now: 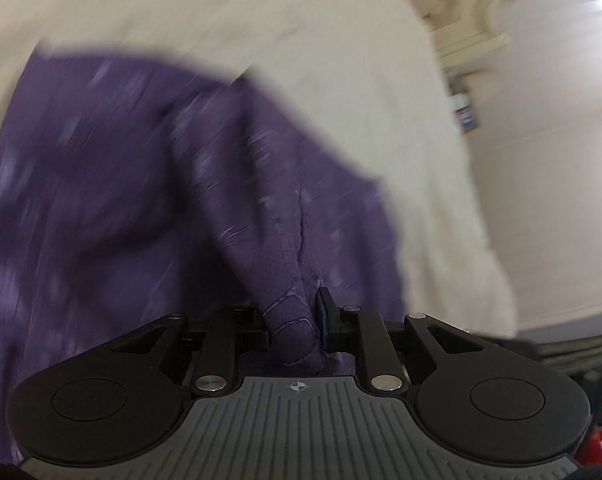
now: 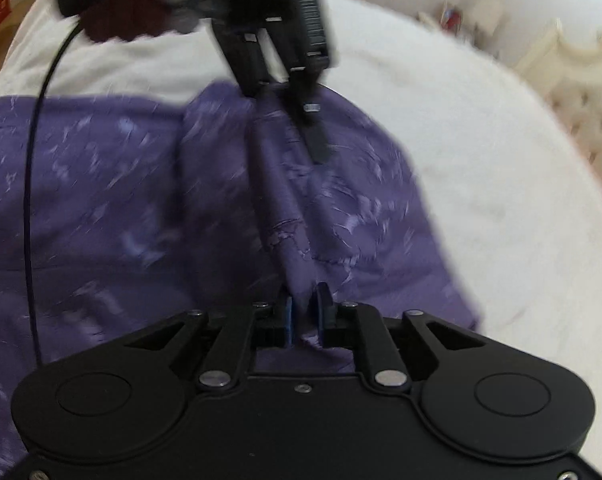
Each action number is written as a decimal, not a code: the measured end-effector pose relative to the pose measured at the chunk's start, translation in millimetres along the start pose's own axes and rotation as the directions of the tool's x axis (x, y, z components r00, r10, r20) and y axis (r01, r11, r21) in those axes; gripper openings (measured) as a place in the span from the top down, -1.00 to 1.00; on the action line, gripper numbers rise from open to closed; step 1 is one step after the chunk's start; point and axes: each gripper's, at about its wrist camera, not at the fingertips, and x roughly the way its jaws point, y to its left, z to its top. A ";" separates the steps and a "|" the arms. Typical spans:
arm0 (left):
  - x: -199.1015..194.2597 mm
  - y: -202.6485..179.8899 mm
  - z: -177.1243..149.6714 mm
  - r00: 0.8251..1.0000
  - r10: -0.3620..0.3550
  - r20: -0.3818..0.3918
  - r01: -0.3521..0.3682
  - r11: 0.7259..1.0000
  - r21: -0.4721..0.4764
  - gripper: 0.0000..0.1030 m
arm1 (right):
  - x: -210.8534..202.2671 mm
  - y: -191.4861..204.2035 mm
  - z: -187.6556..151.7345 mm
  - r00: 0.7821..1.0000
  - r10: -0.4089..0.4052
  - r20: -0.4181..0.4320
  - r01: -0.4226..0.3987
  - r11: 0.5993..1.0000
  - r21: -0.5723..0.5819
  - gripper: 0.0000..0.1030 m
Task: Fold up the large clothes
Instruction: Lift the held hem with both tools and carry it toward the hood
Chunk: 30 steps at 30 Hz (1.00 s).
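**Both tongs pinching one purple ridge**

My left tongs (image 1: 295, 328) are clamped on a stitched fold of the purple garment (image 1: 121, 208), which spreads ahead and to their left over the white bed (image 1: 261, 24). My right tongs (image 2: 305, 320) grip a thin edge of the same cloth; the raised ridge (image 2: 279, 208) runs straight ahead from them to the left tongs opposite. Both views are motion-blurred. A black cable (image 2: 31, 208) hangs to their left.

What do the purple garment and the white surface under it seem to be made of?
Purple garment: thin woven cloth, matt with a faint sheen, going by soft creases, a stitched hem and pale woven flecks. White cover: looks like soft, slightly fuzzy fabric, perhaps a blanket or bedspread; motion blur leaves the weave unclear.
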 end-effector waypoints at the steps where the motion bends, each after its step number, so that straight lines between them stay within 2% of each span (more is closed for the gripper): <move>1: 8.1 8.6 -8.6 0.999 0.033 -0.019 -0.033 0.999 -0.010 0.61 | 6.3 2.0 -3.1 1.000 0.009 -0.022 -0.008 0.999 0.041 0.49; 2: 15.7 16.3 -14.3 0.997 0.063 -0.035 -0.063 0.998 -0.016 0.61 | 12.2 3.7 -6.7 0.999 0.020 -0.047 -0.015 0.995 0.096 0.42; 3: 21.9 21.9 -17.2 0.995 0.084 -0.047 -0.085 0.996 -0.019 0.60 | 17.0 3.3 -10.4 0.997 0.034 -0.067 -0.023 0.987 0.161 0.19; 5: 25.6 31.1 -19.5 0.995 0.086 -0.044 -0.087 0.996 -0.017 0.58 | 20.2 -3.1 -19.4 0.995 0.061 -0.084 -0.029 0.940 0.339 -0.05; 6: 22.8 31.0 -17.8 0.996 0.080 -0.036 -0.081 0.997 -0.013 0.57 | 17.3 -8.3 -24.7 0.995 0.068 -0.071 -0.031 0.902 0.430 -0.12; 7: 17.8 28.0 -15.1 0.996 0.082 -0.026 -0.082 0.997 0.002 0.54 | 12.7 -16.5 -30.5 0.996 0.069 -0.048 -0.032 0.841 0.539 -0.15; 9: 0.7 18.9 -16.0 0.997 0.080 -0.004 -0.080 0.995 0.065 0.38 | 3.6 -31.7 -42.0 0.999 0.047 -0.002 -0.032 0.708 0.705 -0.36; 10: -5.0 15.7 -13.4 0.997 0.083 0.009 -0.083 0.992 0.100 0.32 | 1.1 -38.7 -49.3 0.999 0.028 0.024 -0.037 0.623 0.782 -0.39; 12: -11.2 9.0 -3.8 0.995 0.095 0.034 -0.099 0.983 0.156 0.10 | 2.3 -52.4 -63.0 0.999 0.000 0.050 -0.044 0.471 0.881 -0.39; 14: -12.1 7.6 6.0 0.993 0.105 0.046 -0.112 0.976 0.190 0.07 | 9.3 -60.0 -74.5 0.997 -0.023 0.069 -0.057 0.339 0.939 -0.39; 16: -8.4 6.7 16.5 0.991 0.126 0.055 -0.135 0.968 0.211 0.04 | 18.3 -68.4 -85.9 0.997 -0.038 0.071 -0.060 0.235 0.970 -0.40; 17: -7.3 6.9 18.0 0.989 0.136 0.062 -0.146 0.965 0.217 0.03 | 25.1 -72.2 -88.4 0.997 -0.041 0.065 -0.056 0.197 0.979 -0.40; 19: -2.3 8.5 25.4 0.987 0.144 0.070 -0.156 0.966 0.206 0.01 | 36.1 -76.5 -92.2 0.998 -0.043 0.051 -0.044 0.147 0.988 -0.40; 23: 4.6 2.0 33.4 0.990 0.136 0.045 -0.142 0.972 0.189 0.00 | 54.6 -85.4 -88.7 0.998 -0.044 0.048 -0.044 0.091 0.995 -0.40; 24: 3.7 -0.9 33.6 0.989 0.138 0.051 -0.146 0.968 0.203 0.00 | 59.3 -86.9 -87.0 0.998 -0.038 0.047 -0.044 0.088 0.995 -0.20; 25: 2.8 -2.3 35.3 0.988 0.142 0.063 -0.153 0.965 0.213 0.00 | 62.9 -88.4 -83.6 0.999 -0.028 0.044 -0.041 0.102 0.994 0.05; 26: 0.7 -3.0 36.7 0.986 0.146 0.083 -0.161 0.963 0.218 0.00 | 62.7 -89.3 -77.6 0.999 -0.025 0.036 -0.033 0.134 0.990 0.75; 29: -5.7 -3.5 39.6 0.979 0.147 0.143 -0.175 0.963 0.206 -0.06 | 37.0 -86.6 -53.7 0.994 -0.088 0.057 -0.029 0.295 0.955 0.73; 30: -4.6 -5.4 40.8 0.976 0.151 0.160 -0.182 0.961 0.206 -0.11 | 28.6 -87.9 -50.4 0.990 -0.116 0.076 -0.034 0.324 0.945 0.73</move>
